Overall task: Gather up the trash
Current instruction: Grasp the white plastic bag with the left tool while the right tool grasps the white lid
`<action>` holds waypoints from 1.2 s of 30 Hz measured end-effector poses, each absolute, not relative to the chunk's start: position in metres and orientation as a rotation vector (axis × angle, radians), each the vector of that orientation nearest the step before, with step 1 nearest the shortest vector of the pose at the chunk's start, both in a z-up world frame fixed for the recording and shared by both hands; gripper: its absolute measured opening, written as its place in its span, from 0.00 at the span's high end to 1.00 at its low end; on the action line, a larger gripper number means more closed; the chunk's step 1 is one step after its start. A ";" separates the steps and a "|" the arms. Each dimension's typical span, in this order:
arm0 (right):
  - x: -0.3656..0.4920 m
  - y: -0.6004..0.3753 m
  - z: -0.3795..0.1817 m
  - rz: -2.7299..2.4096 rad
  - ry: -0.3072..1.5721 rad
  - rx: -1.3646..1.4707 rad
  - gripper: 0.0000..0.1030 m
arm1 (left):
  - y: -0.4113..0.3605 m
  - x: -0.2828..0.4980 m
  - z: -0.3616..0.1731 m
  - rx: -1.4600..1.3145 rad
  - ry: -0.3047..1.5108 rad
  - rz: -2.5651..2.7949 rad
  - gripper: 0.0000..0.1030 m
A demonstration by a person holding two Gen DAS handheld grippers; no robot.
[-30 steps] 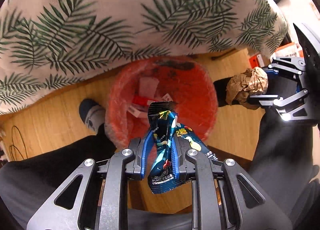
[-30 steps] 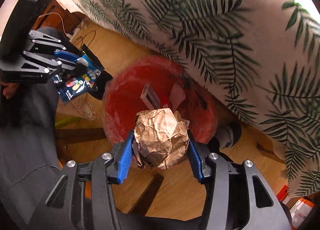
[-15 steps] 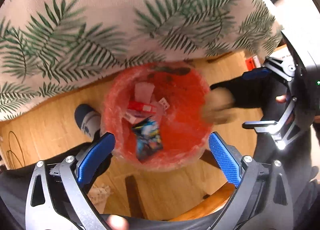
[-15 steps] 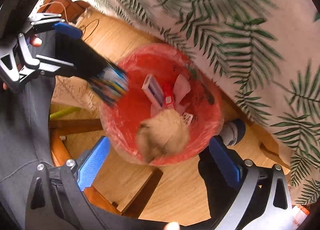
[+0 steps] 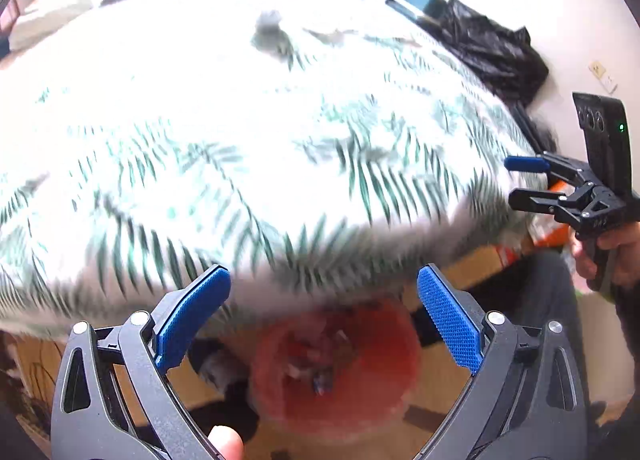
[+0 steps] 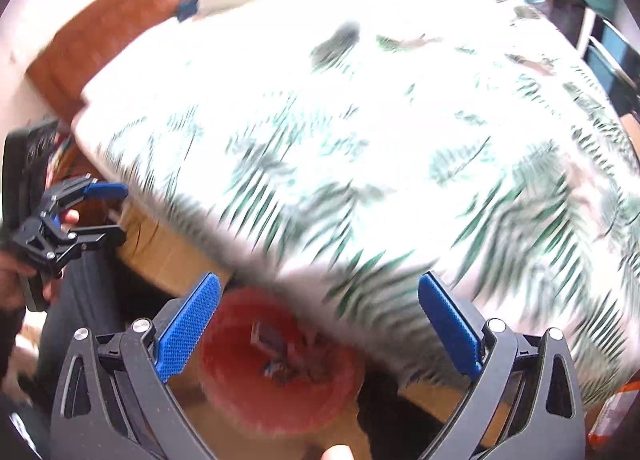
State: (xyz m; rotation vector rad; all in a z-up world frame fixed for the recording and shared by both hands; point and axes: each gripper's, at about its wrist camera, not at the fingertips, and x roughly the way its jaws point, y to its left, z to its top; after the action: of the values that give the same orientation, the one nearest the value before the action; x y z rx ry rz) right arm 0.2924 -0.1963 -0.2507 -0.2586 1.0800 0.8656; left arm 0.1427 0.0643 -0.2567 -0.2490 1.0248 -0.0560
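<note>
Left claw and right claw: both spread, empty. Red bin at 6 o'clock, under the leaf-print bed. Advice: scan the bed before reaching.

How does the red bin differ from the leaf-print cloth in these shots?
The red bin is round and plain; the leaf-print cloth is white with green fronds. The bin sits low on the wood floor; the cloth drapes above and overhangs it. The bin holds trash; the cloth looks mostly bare. Both are blurred.
</note>
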 end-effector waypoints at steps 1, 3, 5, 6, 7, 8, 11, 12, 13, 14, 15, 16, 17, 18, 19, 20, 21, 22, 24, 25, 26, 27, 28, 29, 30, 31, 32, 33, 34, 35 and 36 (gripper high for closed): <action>0.304 -0.196 -0.245 0.848 1.064 -0.247 0.05 | 0.068 0.152 -0.250 -0.234 1.007 -0.046 0.06; 0.326 -0.196 -0.235 0.820 1.033 -0.233 0.05 | 0.076 0.173 -0.238 -0.208 0.974 -0.022 0.06; 0.345 -0.192 -0.226 0.796 1.012 -0.224 0.05 | 0.085 0.194 -0.227 -0.199 0.938 -0.012 0.06; 0.357 -0.191 -0.220 0.785 1.003 -0.216 0.05 | 0.090 0.205 -0.222 -0.192 0.924 -0.002 0.06; 0.369 -0.190 -0.217 0.776 0.996 -0.206 0.05 | 0.095 0.217 -0.219 -0.183 0.916 0.006 0.06; 0.382 -0.187 -0.215 0.767 0.993 -0.195 0.05 | 0.099 0.228 -0.216 -0.170 0.913 0.015 0.06; 0.412 -0.176 -0.214 0.739 0.973 -0.179 0.05 | 0.109 0.261 -0.209 -0.137 0.894 0.045 0.06; 0.420 -0.174 -0.214 0.730 0.962 -0.177 0.05 | 0.112 0.271 -0.208 -0.140 0.886 0.041 0.06; 0.429 -0.170 -0.214 0.721 0.954 -0.174 0.05 | 0.114 0.280 -0.207 -0.138 0.875 0.040 0.06; 0.439 -0.165 -0.214 0.712 0.951 -0.170 0.05 | 0.116 0.289 -0.207 -0.134 0.865 0.040 0.06; 0.449 -0.161 -0.214 0.701 0.947 -0.166 0.05 | 0.117 0.300 -0.207 -0.132 0.861 0.036 0.06; 0.456 -0.157 -0.215 0.694 0.944 -0.164 0.05 | 0.119 0.310 -0.209 -0.132 0.862 0.033 0.06; 0.463 -0.154 -0.216 0.691 0.943 -0.162 0.05 | 0.120 0.320 -0.211 -0.132 0.860 0.035 0.06; 0.471 -0.150 -0.217 0.689 0.942 -0.163 0.05 | 0.120 0.330 -0.213 -0.132 0.857 0.034 0.06; 0.480 -0.147 -0.219 0.687 0.940 -0.165 0.05 | 0.121 0.340 -0.213 -0.132 0.855 0.027 0.06; 0.486 -0.143 -0.220 0.681 0.936 -0.167 0.05 | 0.122 0.348 -0.214 -0.129 0.853 0.027 0.06; 0.495 -0.139 -0.221 0.674 0.932 -0.170 0.05 | 0.123 0.356 -0.215 -0.125 0.850 0.027 0.06; 0.501 -0.135 -0.223 0.674 0.933 -0.170 0.05 | 0.124 0.365 -0.215 -0.122 0.845 0.024 0.06; 0.516 -0.127 -0.226 0.670 0.933 -0.170 0.05 | 0.128 0.381 -0.216 -0.119 0.838 0.021 0.06; 0.523 -0.123 -0.228 0.668 0.934 -0.168 0.05 | 0.129 0.390 -0.218 -0.118 0.837 0.018 0.06; 0.531 -0.120 -0.230 0.667 0.938 -0.165 0.05 | 0.131 0.398 -0.220 -0.118 0.837 0.017 0.06; 0.538 -0.116 -0.231 0.666 0.940 -0.164 0.05 | 0.133 0.406 -0.221 -0.122 0.832 0.017 0.06; 0.545 -0.113 -0.232 0.662 0.936 -0.161 0.05 | 0.135 0.414 -0.223 -0.123 0.828 0.016 0.06; 0.551 -0.109 -0.233 0.661 0.936 -0.159 0.05 | 0.137 0.421 -0.225 -0.119 0.826 0.019 0.06; 0.558 -0.106 -0.235 0.663 0.937 -0.155 0.05 | 0.138 0.428 -0.228 -0.112 0.827 0.022 0.06; 0.565 -0.102 -0.237 0.658 0.936 -0.158 0.05 | 0.139 0.435 -0.231 -0.106 0.828 0.022 0.06; 0.569 -0.098 -0.238 0.652 0.932 -0.169 0.05 | 0.140 0.442 -0.234 -0.103 0.826 0.022 0.06; 0.574 -0.093 -0.240 0.650 0.925 -0.182 0.05 | 0.141 0.448 -0.237 -0.103 0.826 0.020 0.06; 0.579 -0.087 -0.241 0.651 0.917 -0.196 0.05 | 0.142 0.455 -0.241 -0.107 0.827 0.022 0.06; 0.584 -0.083 -0.243 0.650 0.914 -0.201 0.05 | 0.144 0.460 -0.244 -0.116 0.825 0.018 0.06; 0.589 -0.079 -0.244 0.650 0.915 -0.200 0.05 | 0.144 0.465 -0.246 -0.124 0.821 0.013 0.06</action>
State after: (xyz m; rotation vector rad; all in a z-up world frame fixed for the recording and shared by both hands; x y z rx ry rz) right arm 0.5891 -0.0791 -0.2443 -0.1995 0.9149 0.6504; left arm 0.4654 0.1444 -0.2463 -0.1242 0.8206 0.0126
